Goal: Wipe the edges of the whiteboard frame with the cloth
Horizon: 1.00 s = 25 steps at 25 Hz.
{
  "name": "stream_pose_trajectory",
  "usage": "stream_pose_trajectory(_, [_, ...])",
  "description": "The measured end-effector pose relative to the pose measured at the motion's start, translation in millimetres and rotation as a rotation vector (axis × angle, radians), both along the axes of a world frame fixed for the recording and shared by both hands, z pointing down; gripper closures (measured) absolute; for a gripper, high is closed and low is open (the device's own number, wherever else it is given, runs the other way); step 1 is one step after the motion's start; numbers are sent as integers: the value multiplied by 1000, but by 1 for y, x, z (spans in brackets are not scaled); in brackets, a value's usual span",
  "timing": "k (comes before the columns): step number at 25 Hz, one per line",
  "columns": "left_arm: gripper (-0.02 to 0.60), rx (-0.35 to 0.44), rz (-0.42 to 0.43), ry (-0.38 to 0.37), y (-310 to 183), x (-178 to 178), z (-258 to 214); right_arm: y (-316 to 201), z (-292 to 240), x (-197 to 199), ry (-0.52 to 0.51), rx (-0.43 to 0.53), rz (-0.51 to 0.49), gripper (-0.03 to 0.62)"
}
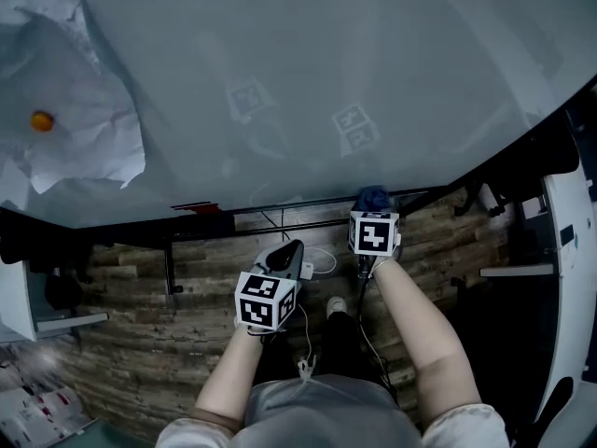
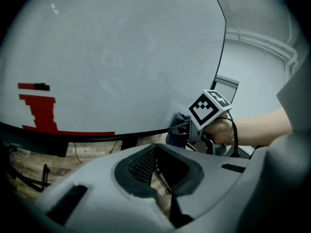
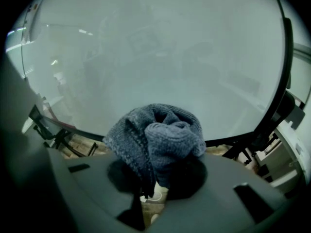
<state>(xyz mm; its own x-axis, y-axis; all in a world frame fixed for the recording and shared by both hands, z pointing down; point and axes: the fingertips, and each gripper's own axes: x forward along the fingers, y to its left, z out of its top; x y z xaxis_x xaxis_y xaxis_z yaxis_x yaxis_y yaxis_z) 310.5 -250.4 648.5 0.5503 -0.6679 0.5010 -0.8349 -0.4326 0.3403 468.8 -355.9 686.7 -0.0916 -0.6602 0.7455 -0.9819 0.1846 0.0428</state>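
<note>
The whiteboard (image 1: 326,63) fills the top of the head view, and its black frame (image 1: 280,206) runs along the lower edge. My right gripper (image 1: 373,215) is shut on a bunched blue-grey knitted cloth (image 1: 372,197), which it presses against that lower frame edge. In the right gripper view the cloth (image 3: 158,140) bulges out of the jaws and hides part of the frame (image 3: 233,139). My left gripper (image 1: 287,250) hangs lower, a little short of the frame, with its jaws together and nothing in them. From the left gripper view the cloth (image 2: 176,130) meets the frame (image 2: 97,136).
A crumpled white sheet (image 1: 84,110) with an orange magnet (image 1: 42,120) hangs at the board's upper left. Red marks (image 2: 39,110) sit low on the board. Below are the black stand legs (image 1: 170,269), cables, wood-pattern floor and the person's shoe (image 1: 336,304). White furniture (image 1: 569,250) stands right.
</note>
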Motion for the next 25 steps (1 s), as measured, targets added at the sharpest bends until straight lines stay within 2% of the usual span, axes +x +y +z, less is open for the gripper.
stream_pose_trajectory(12, [563,-11,-178,26,27,-135,-4,25,2,-154,-35,-26,-145,517])
stream_pose_trajectory(14, [563,0,-184,12,29,-155,-6,28,3,-179,-32,-27,-159,517])
stream_pose_trajectory(17, [563,28,-189,-17,27,-189,-14,28,0,-208,-11,-14,-130,517])
stream_pose_trajectory(25, [563,68,-218,-24,45,-267,-29,38,-17,-289,-5,11,-146,517])
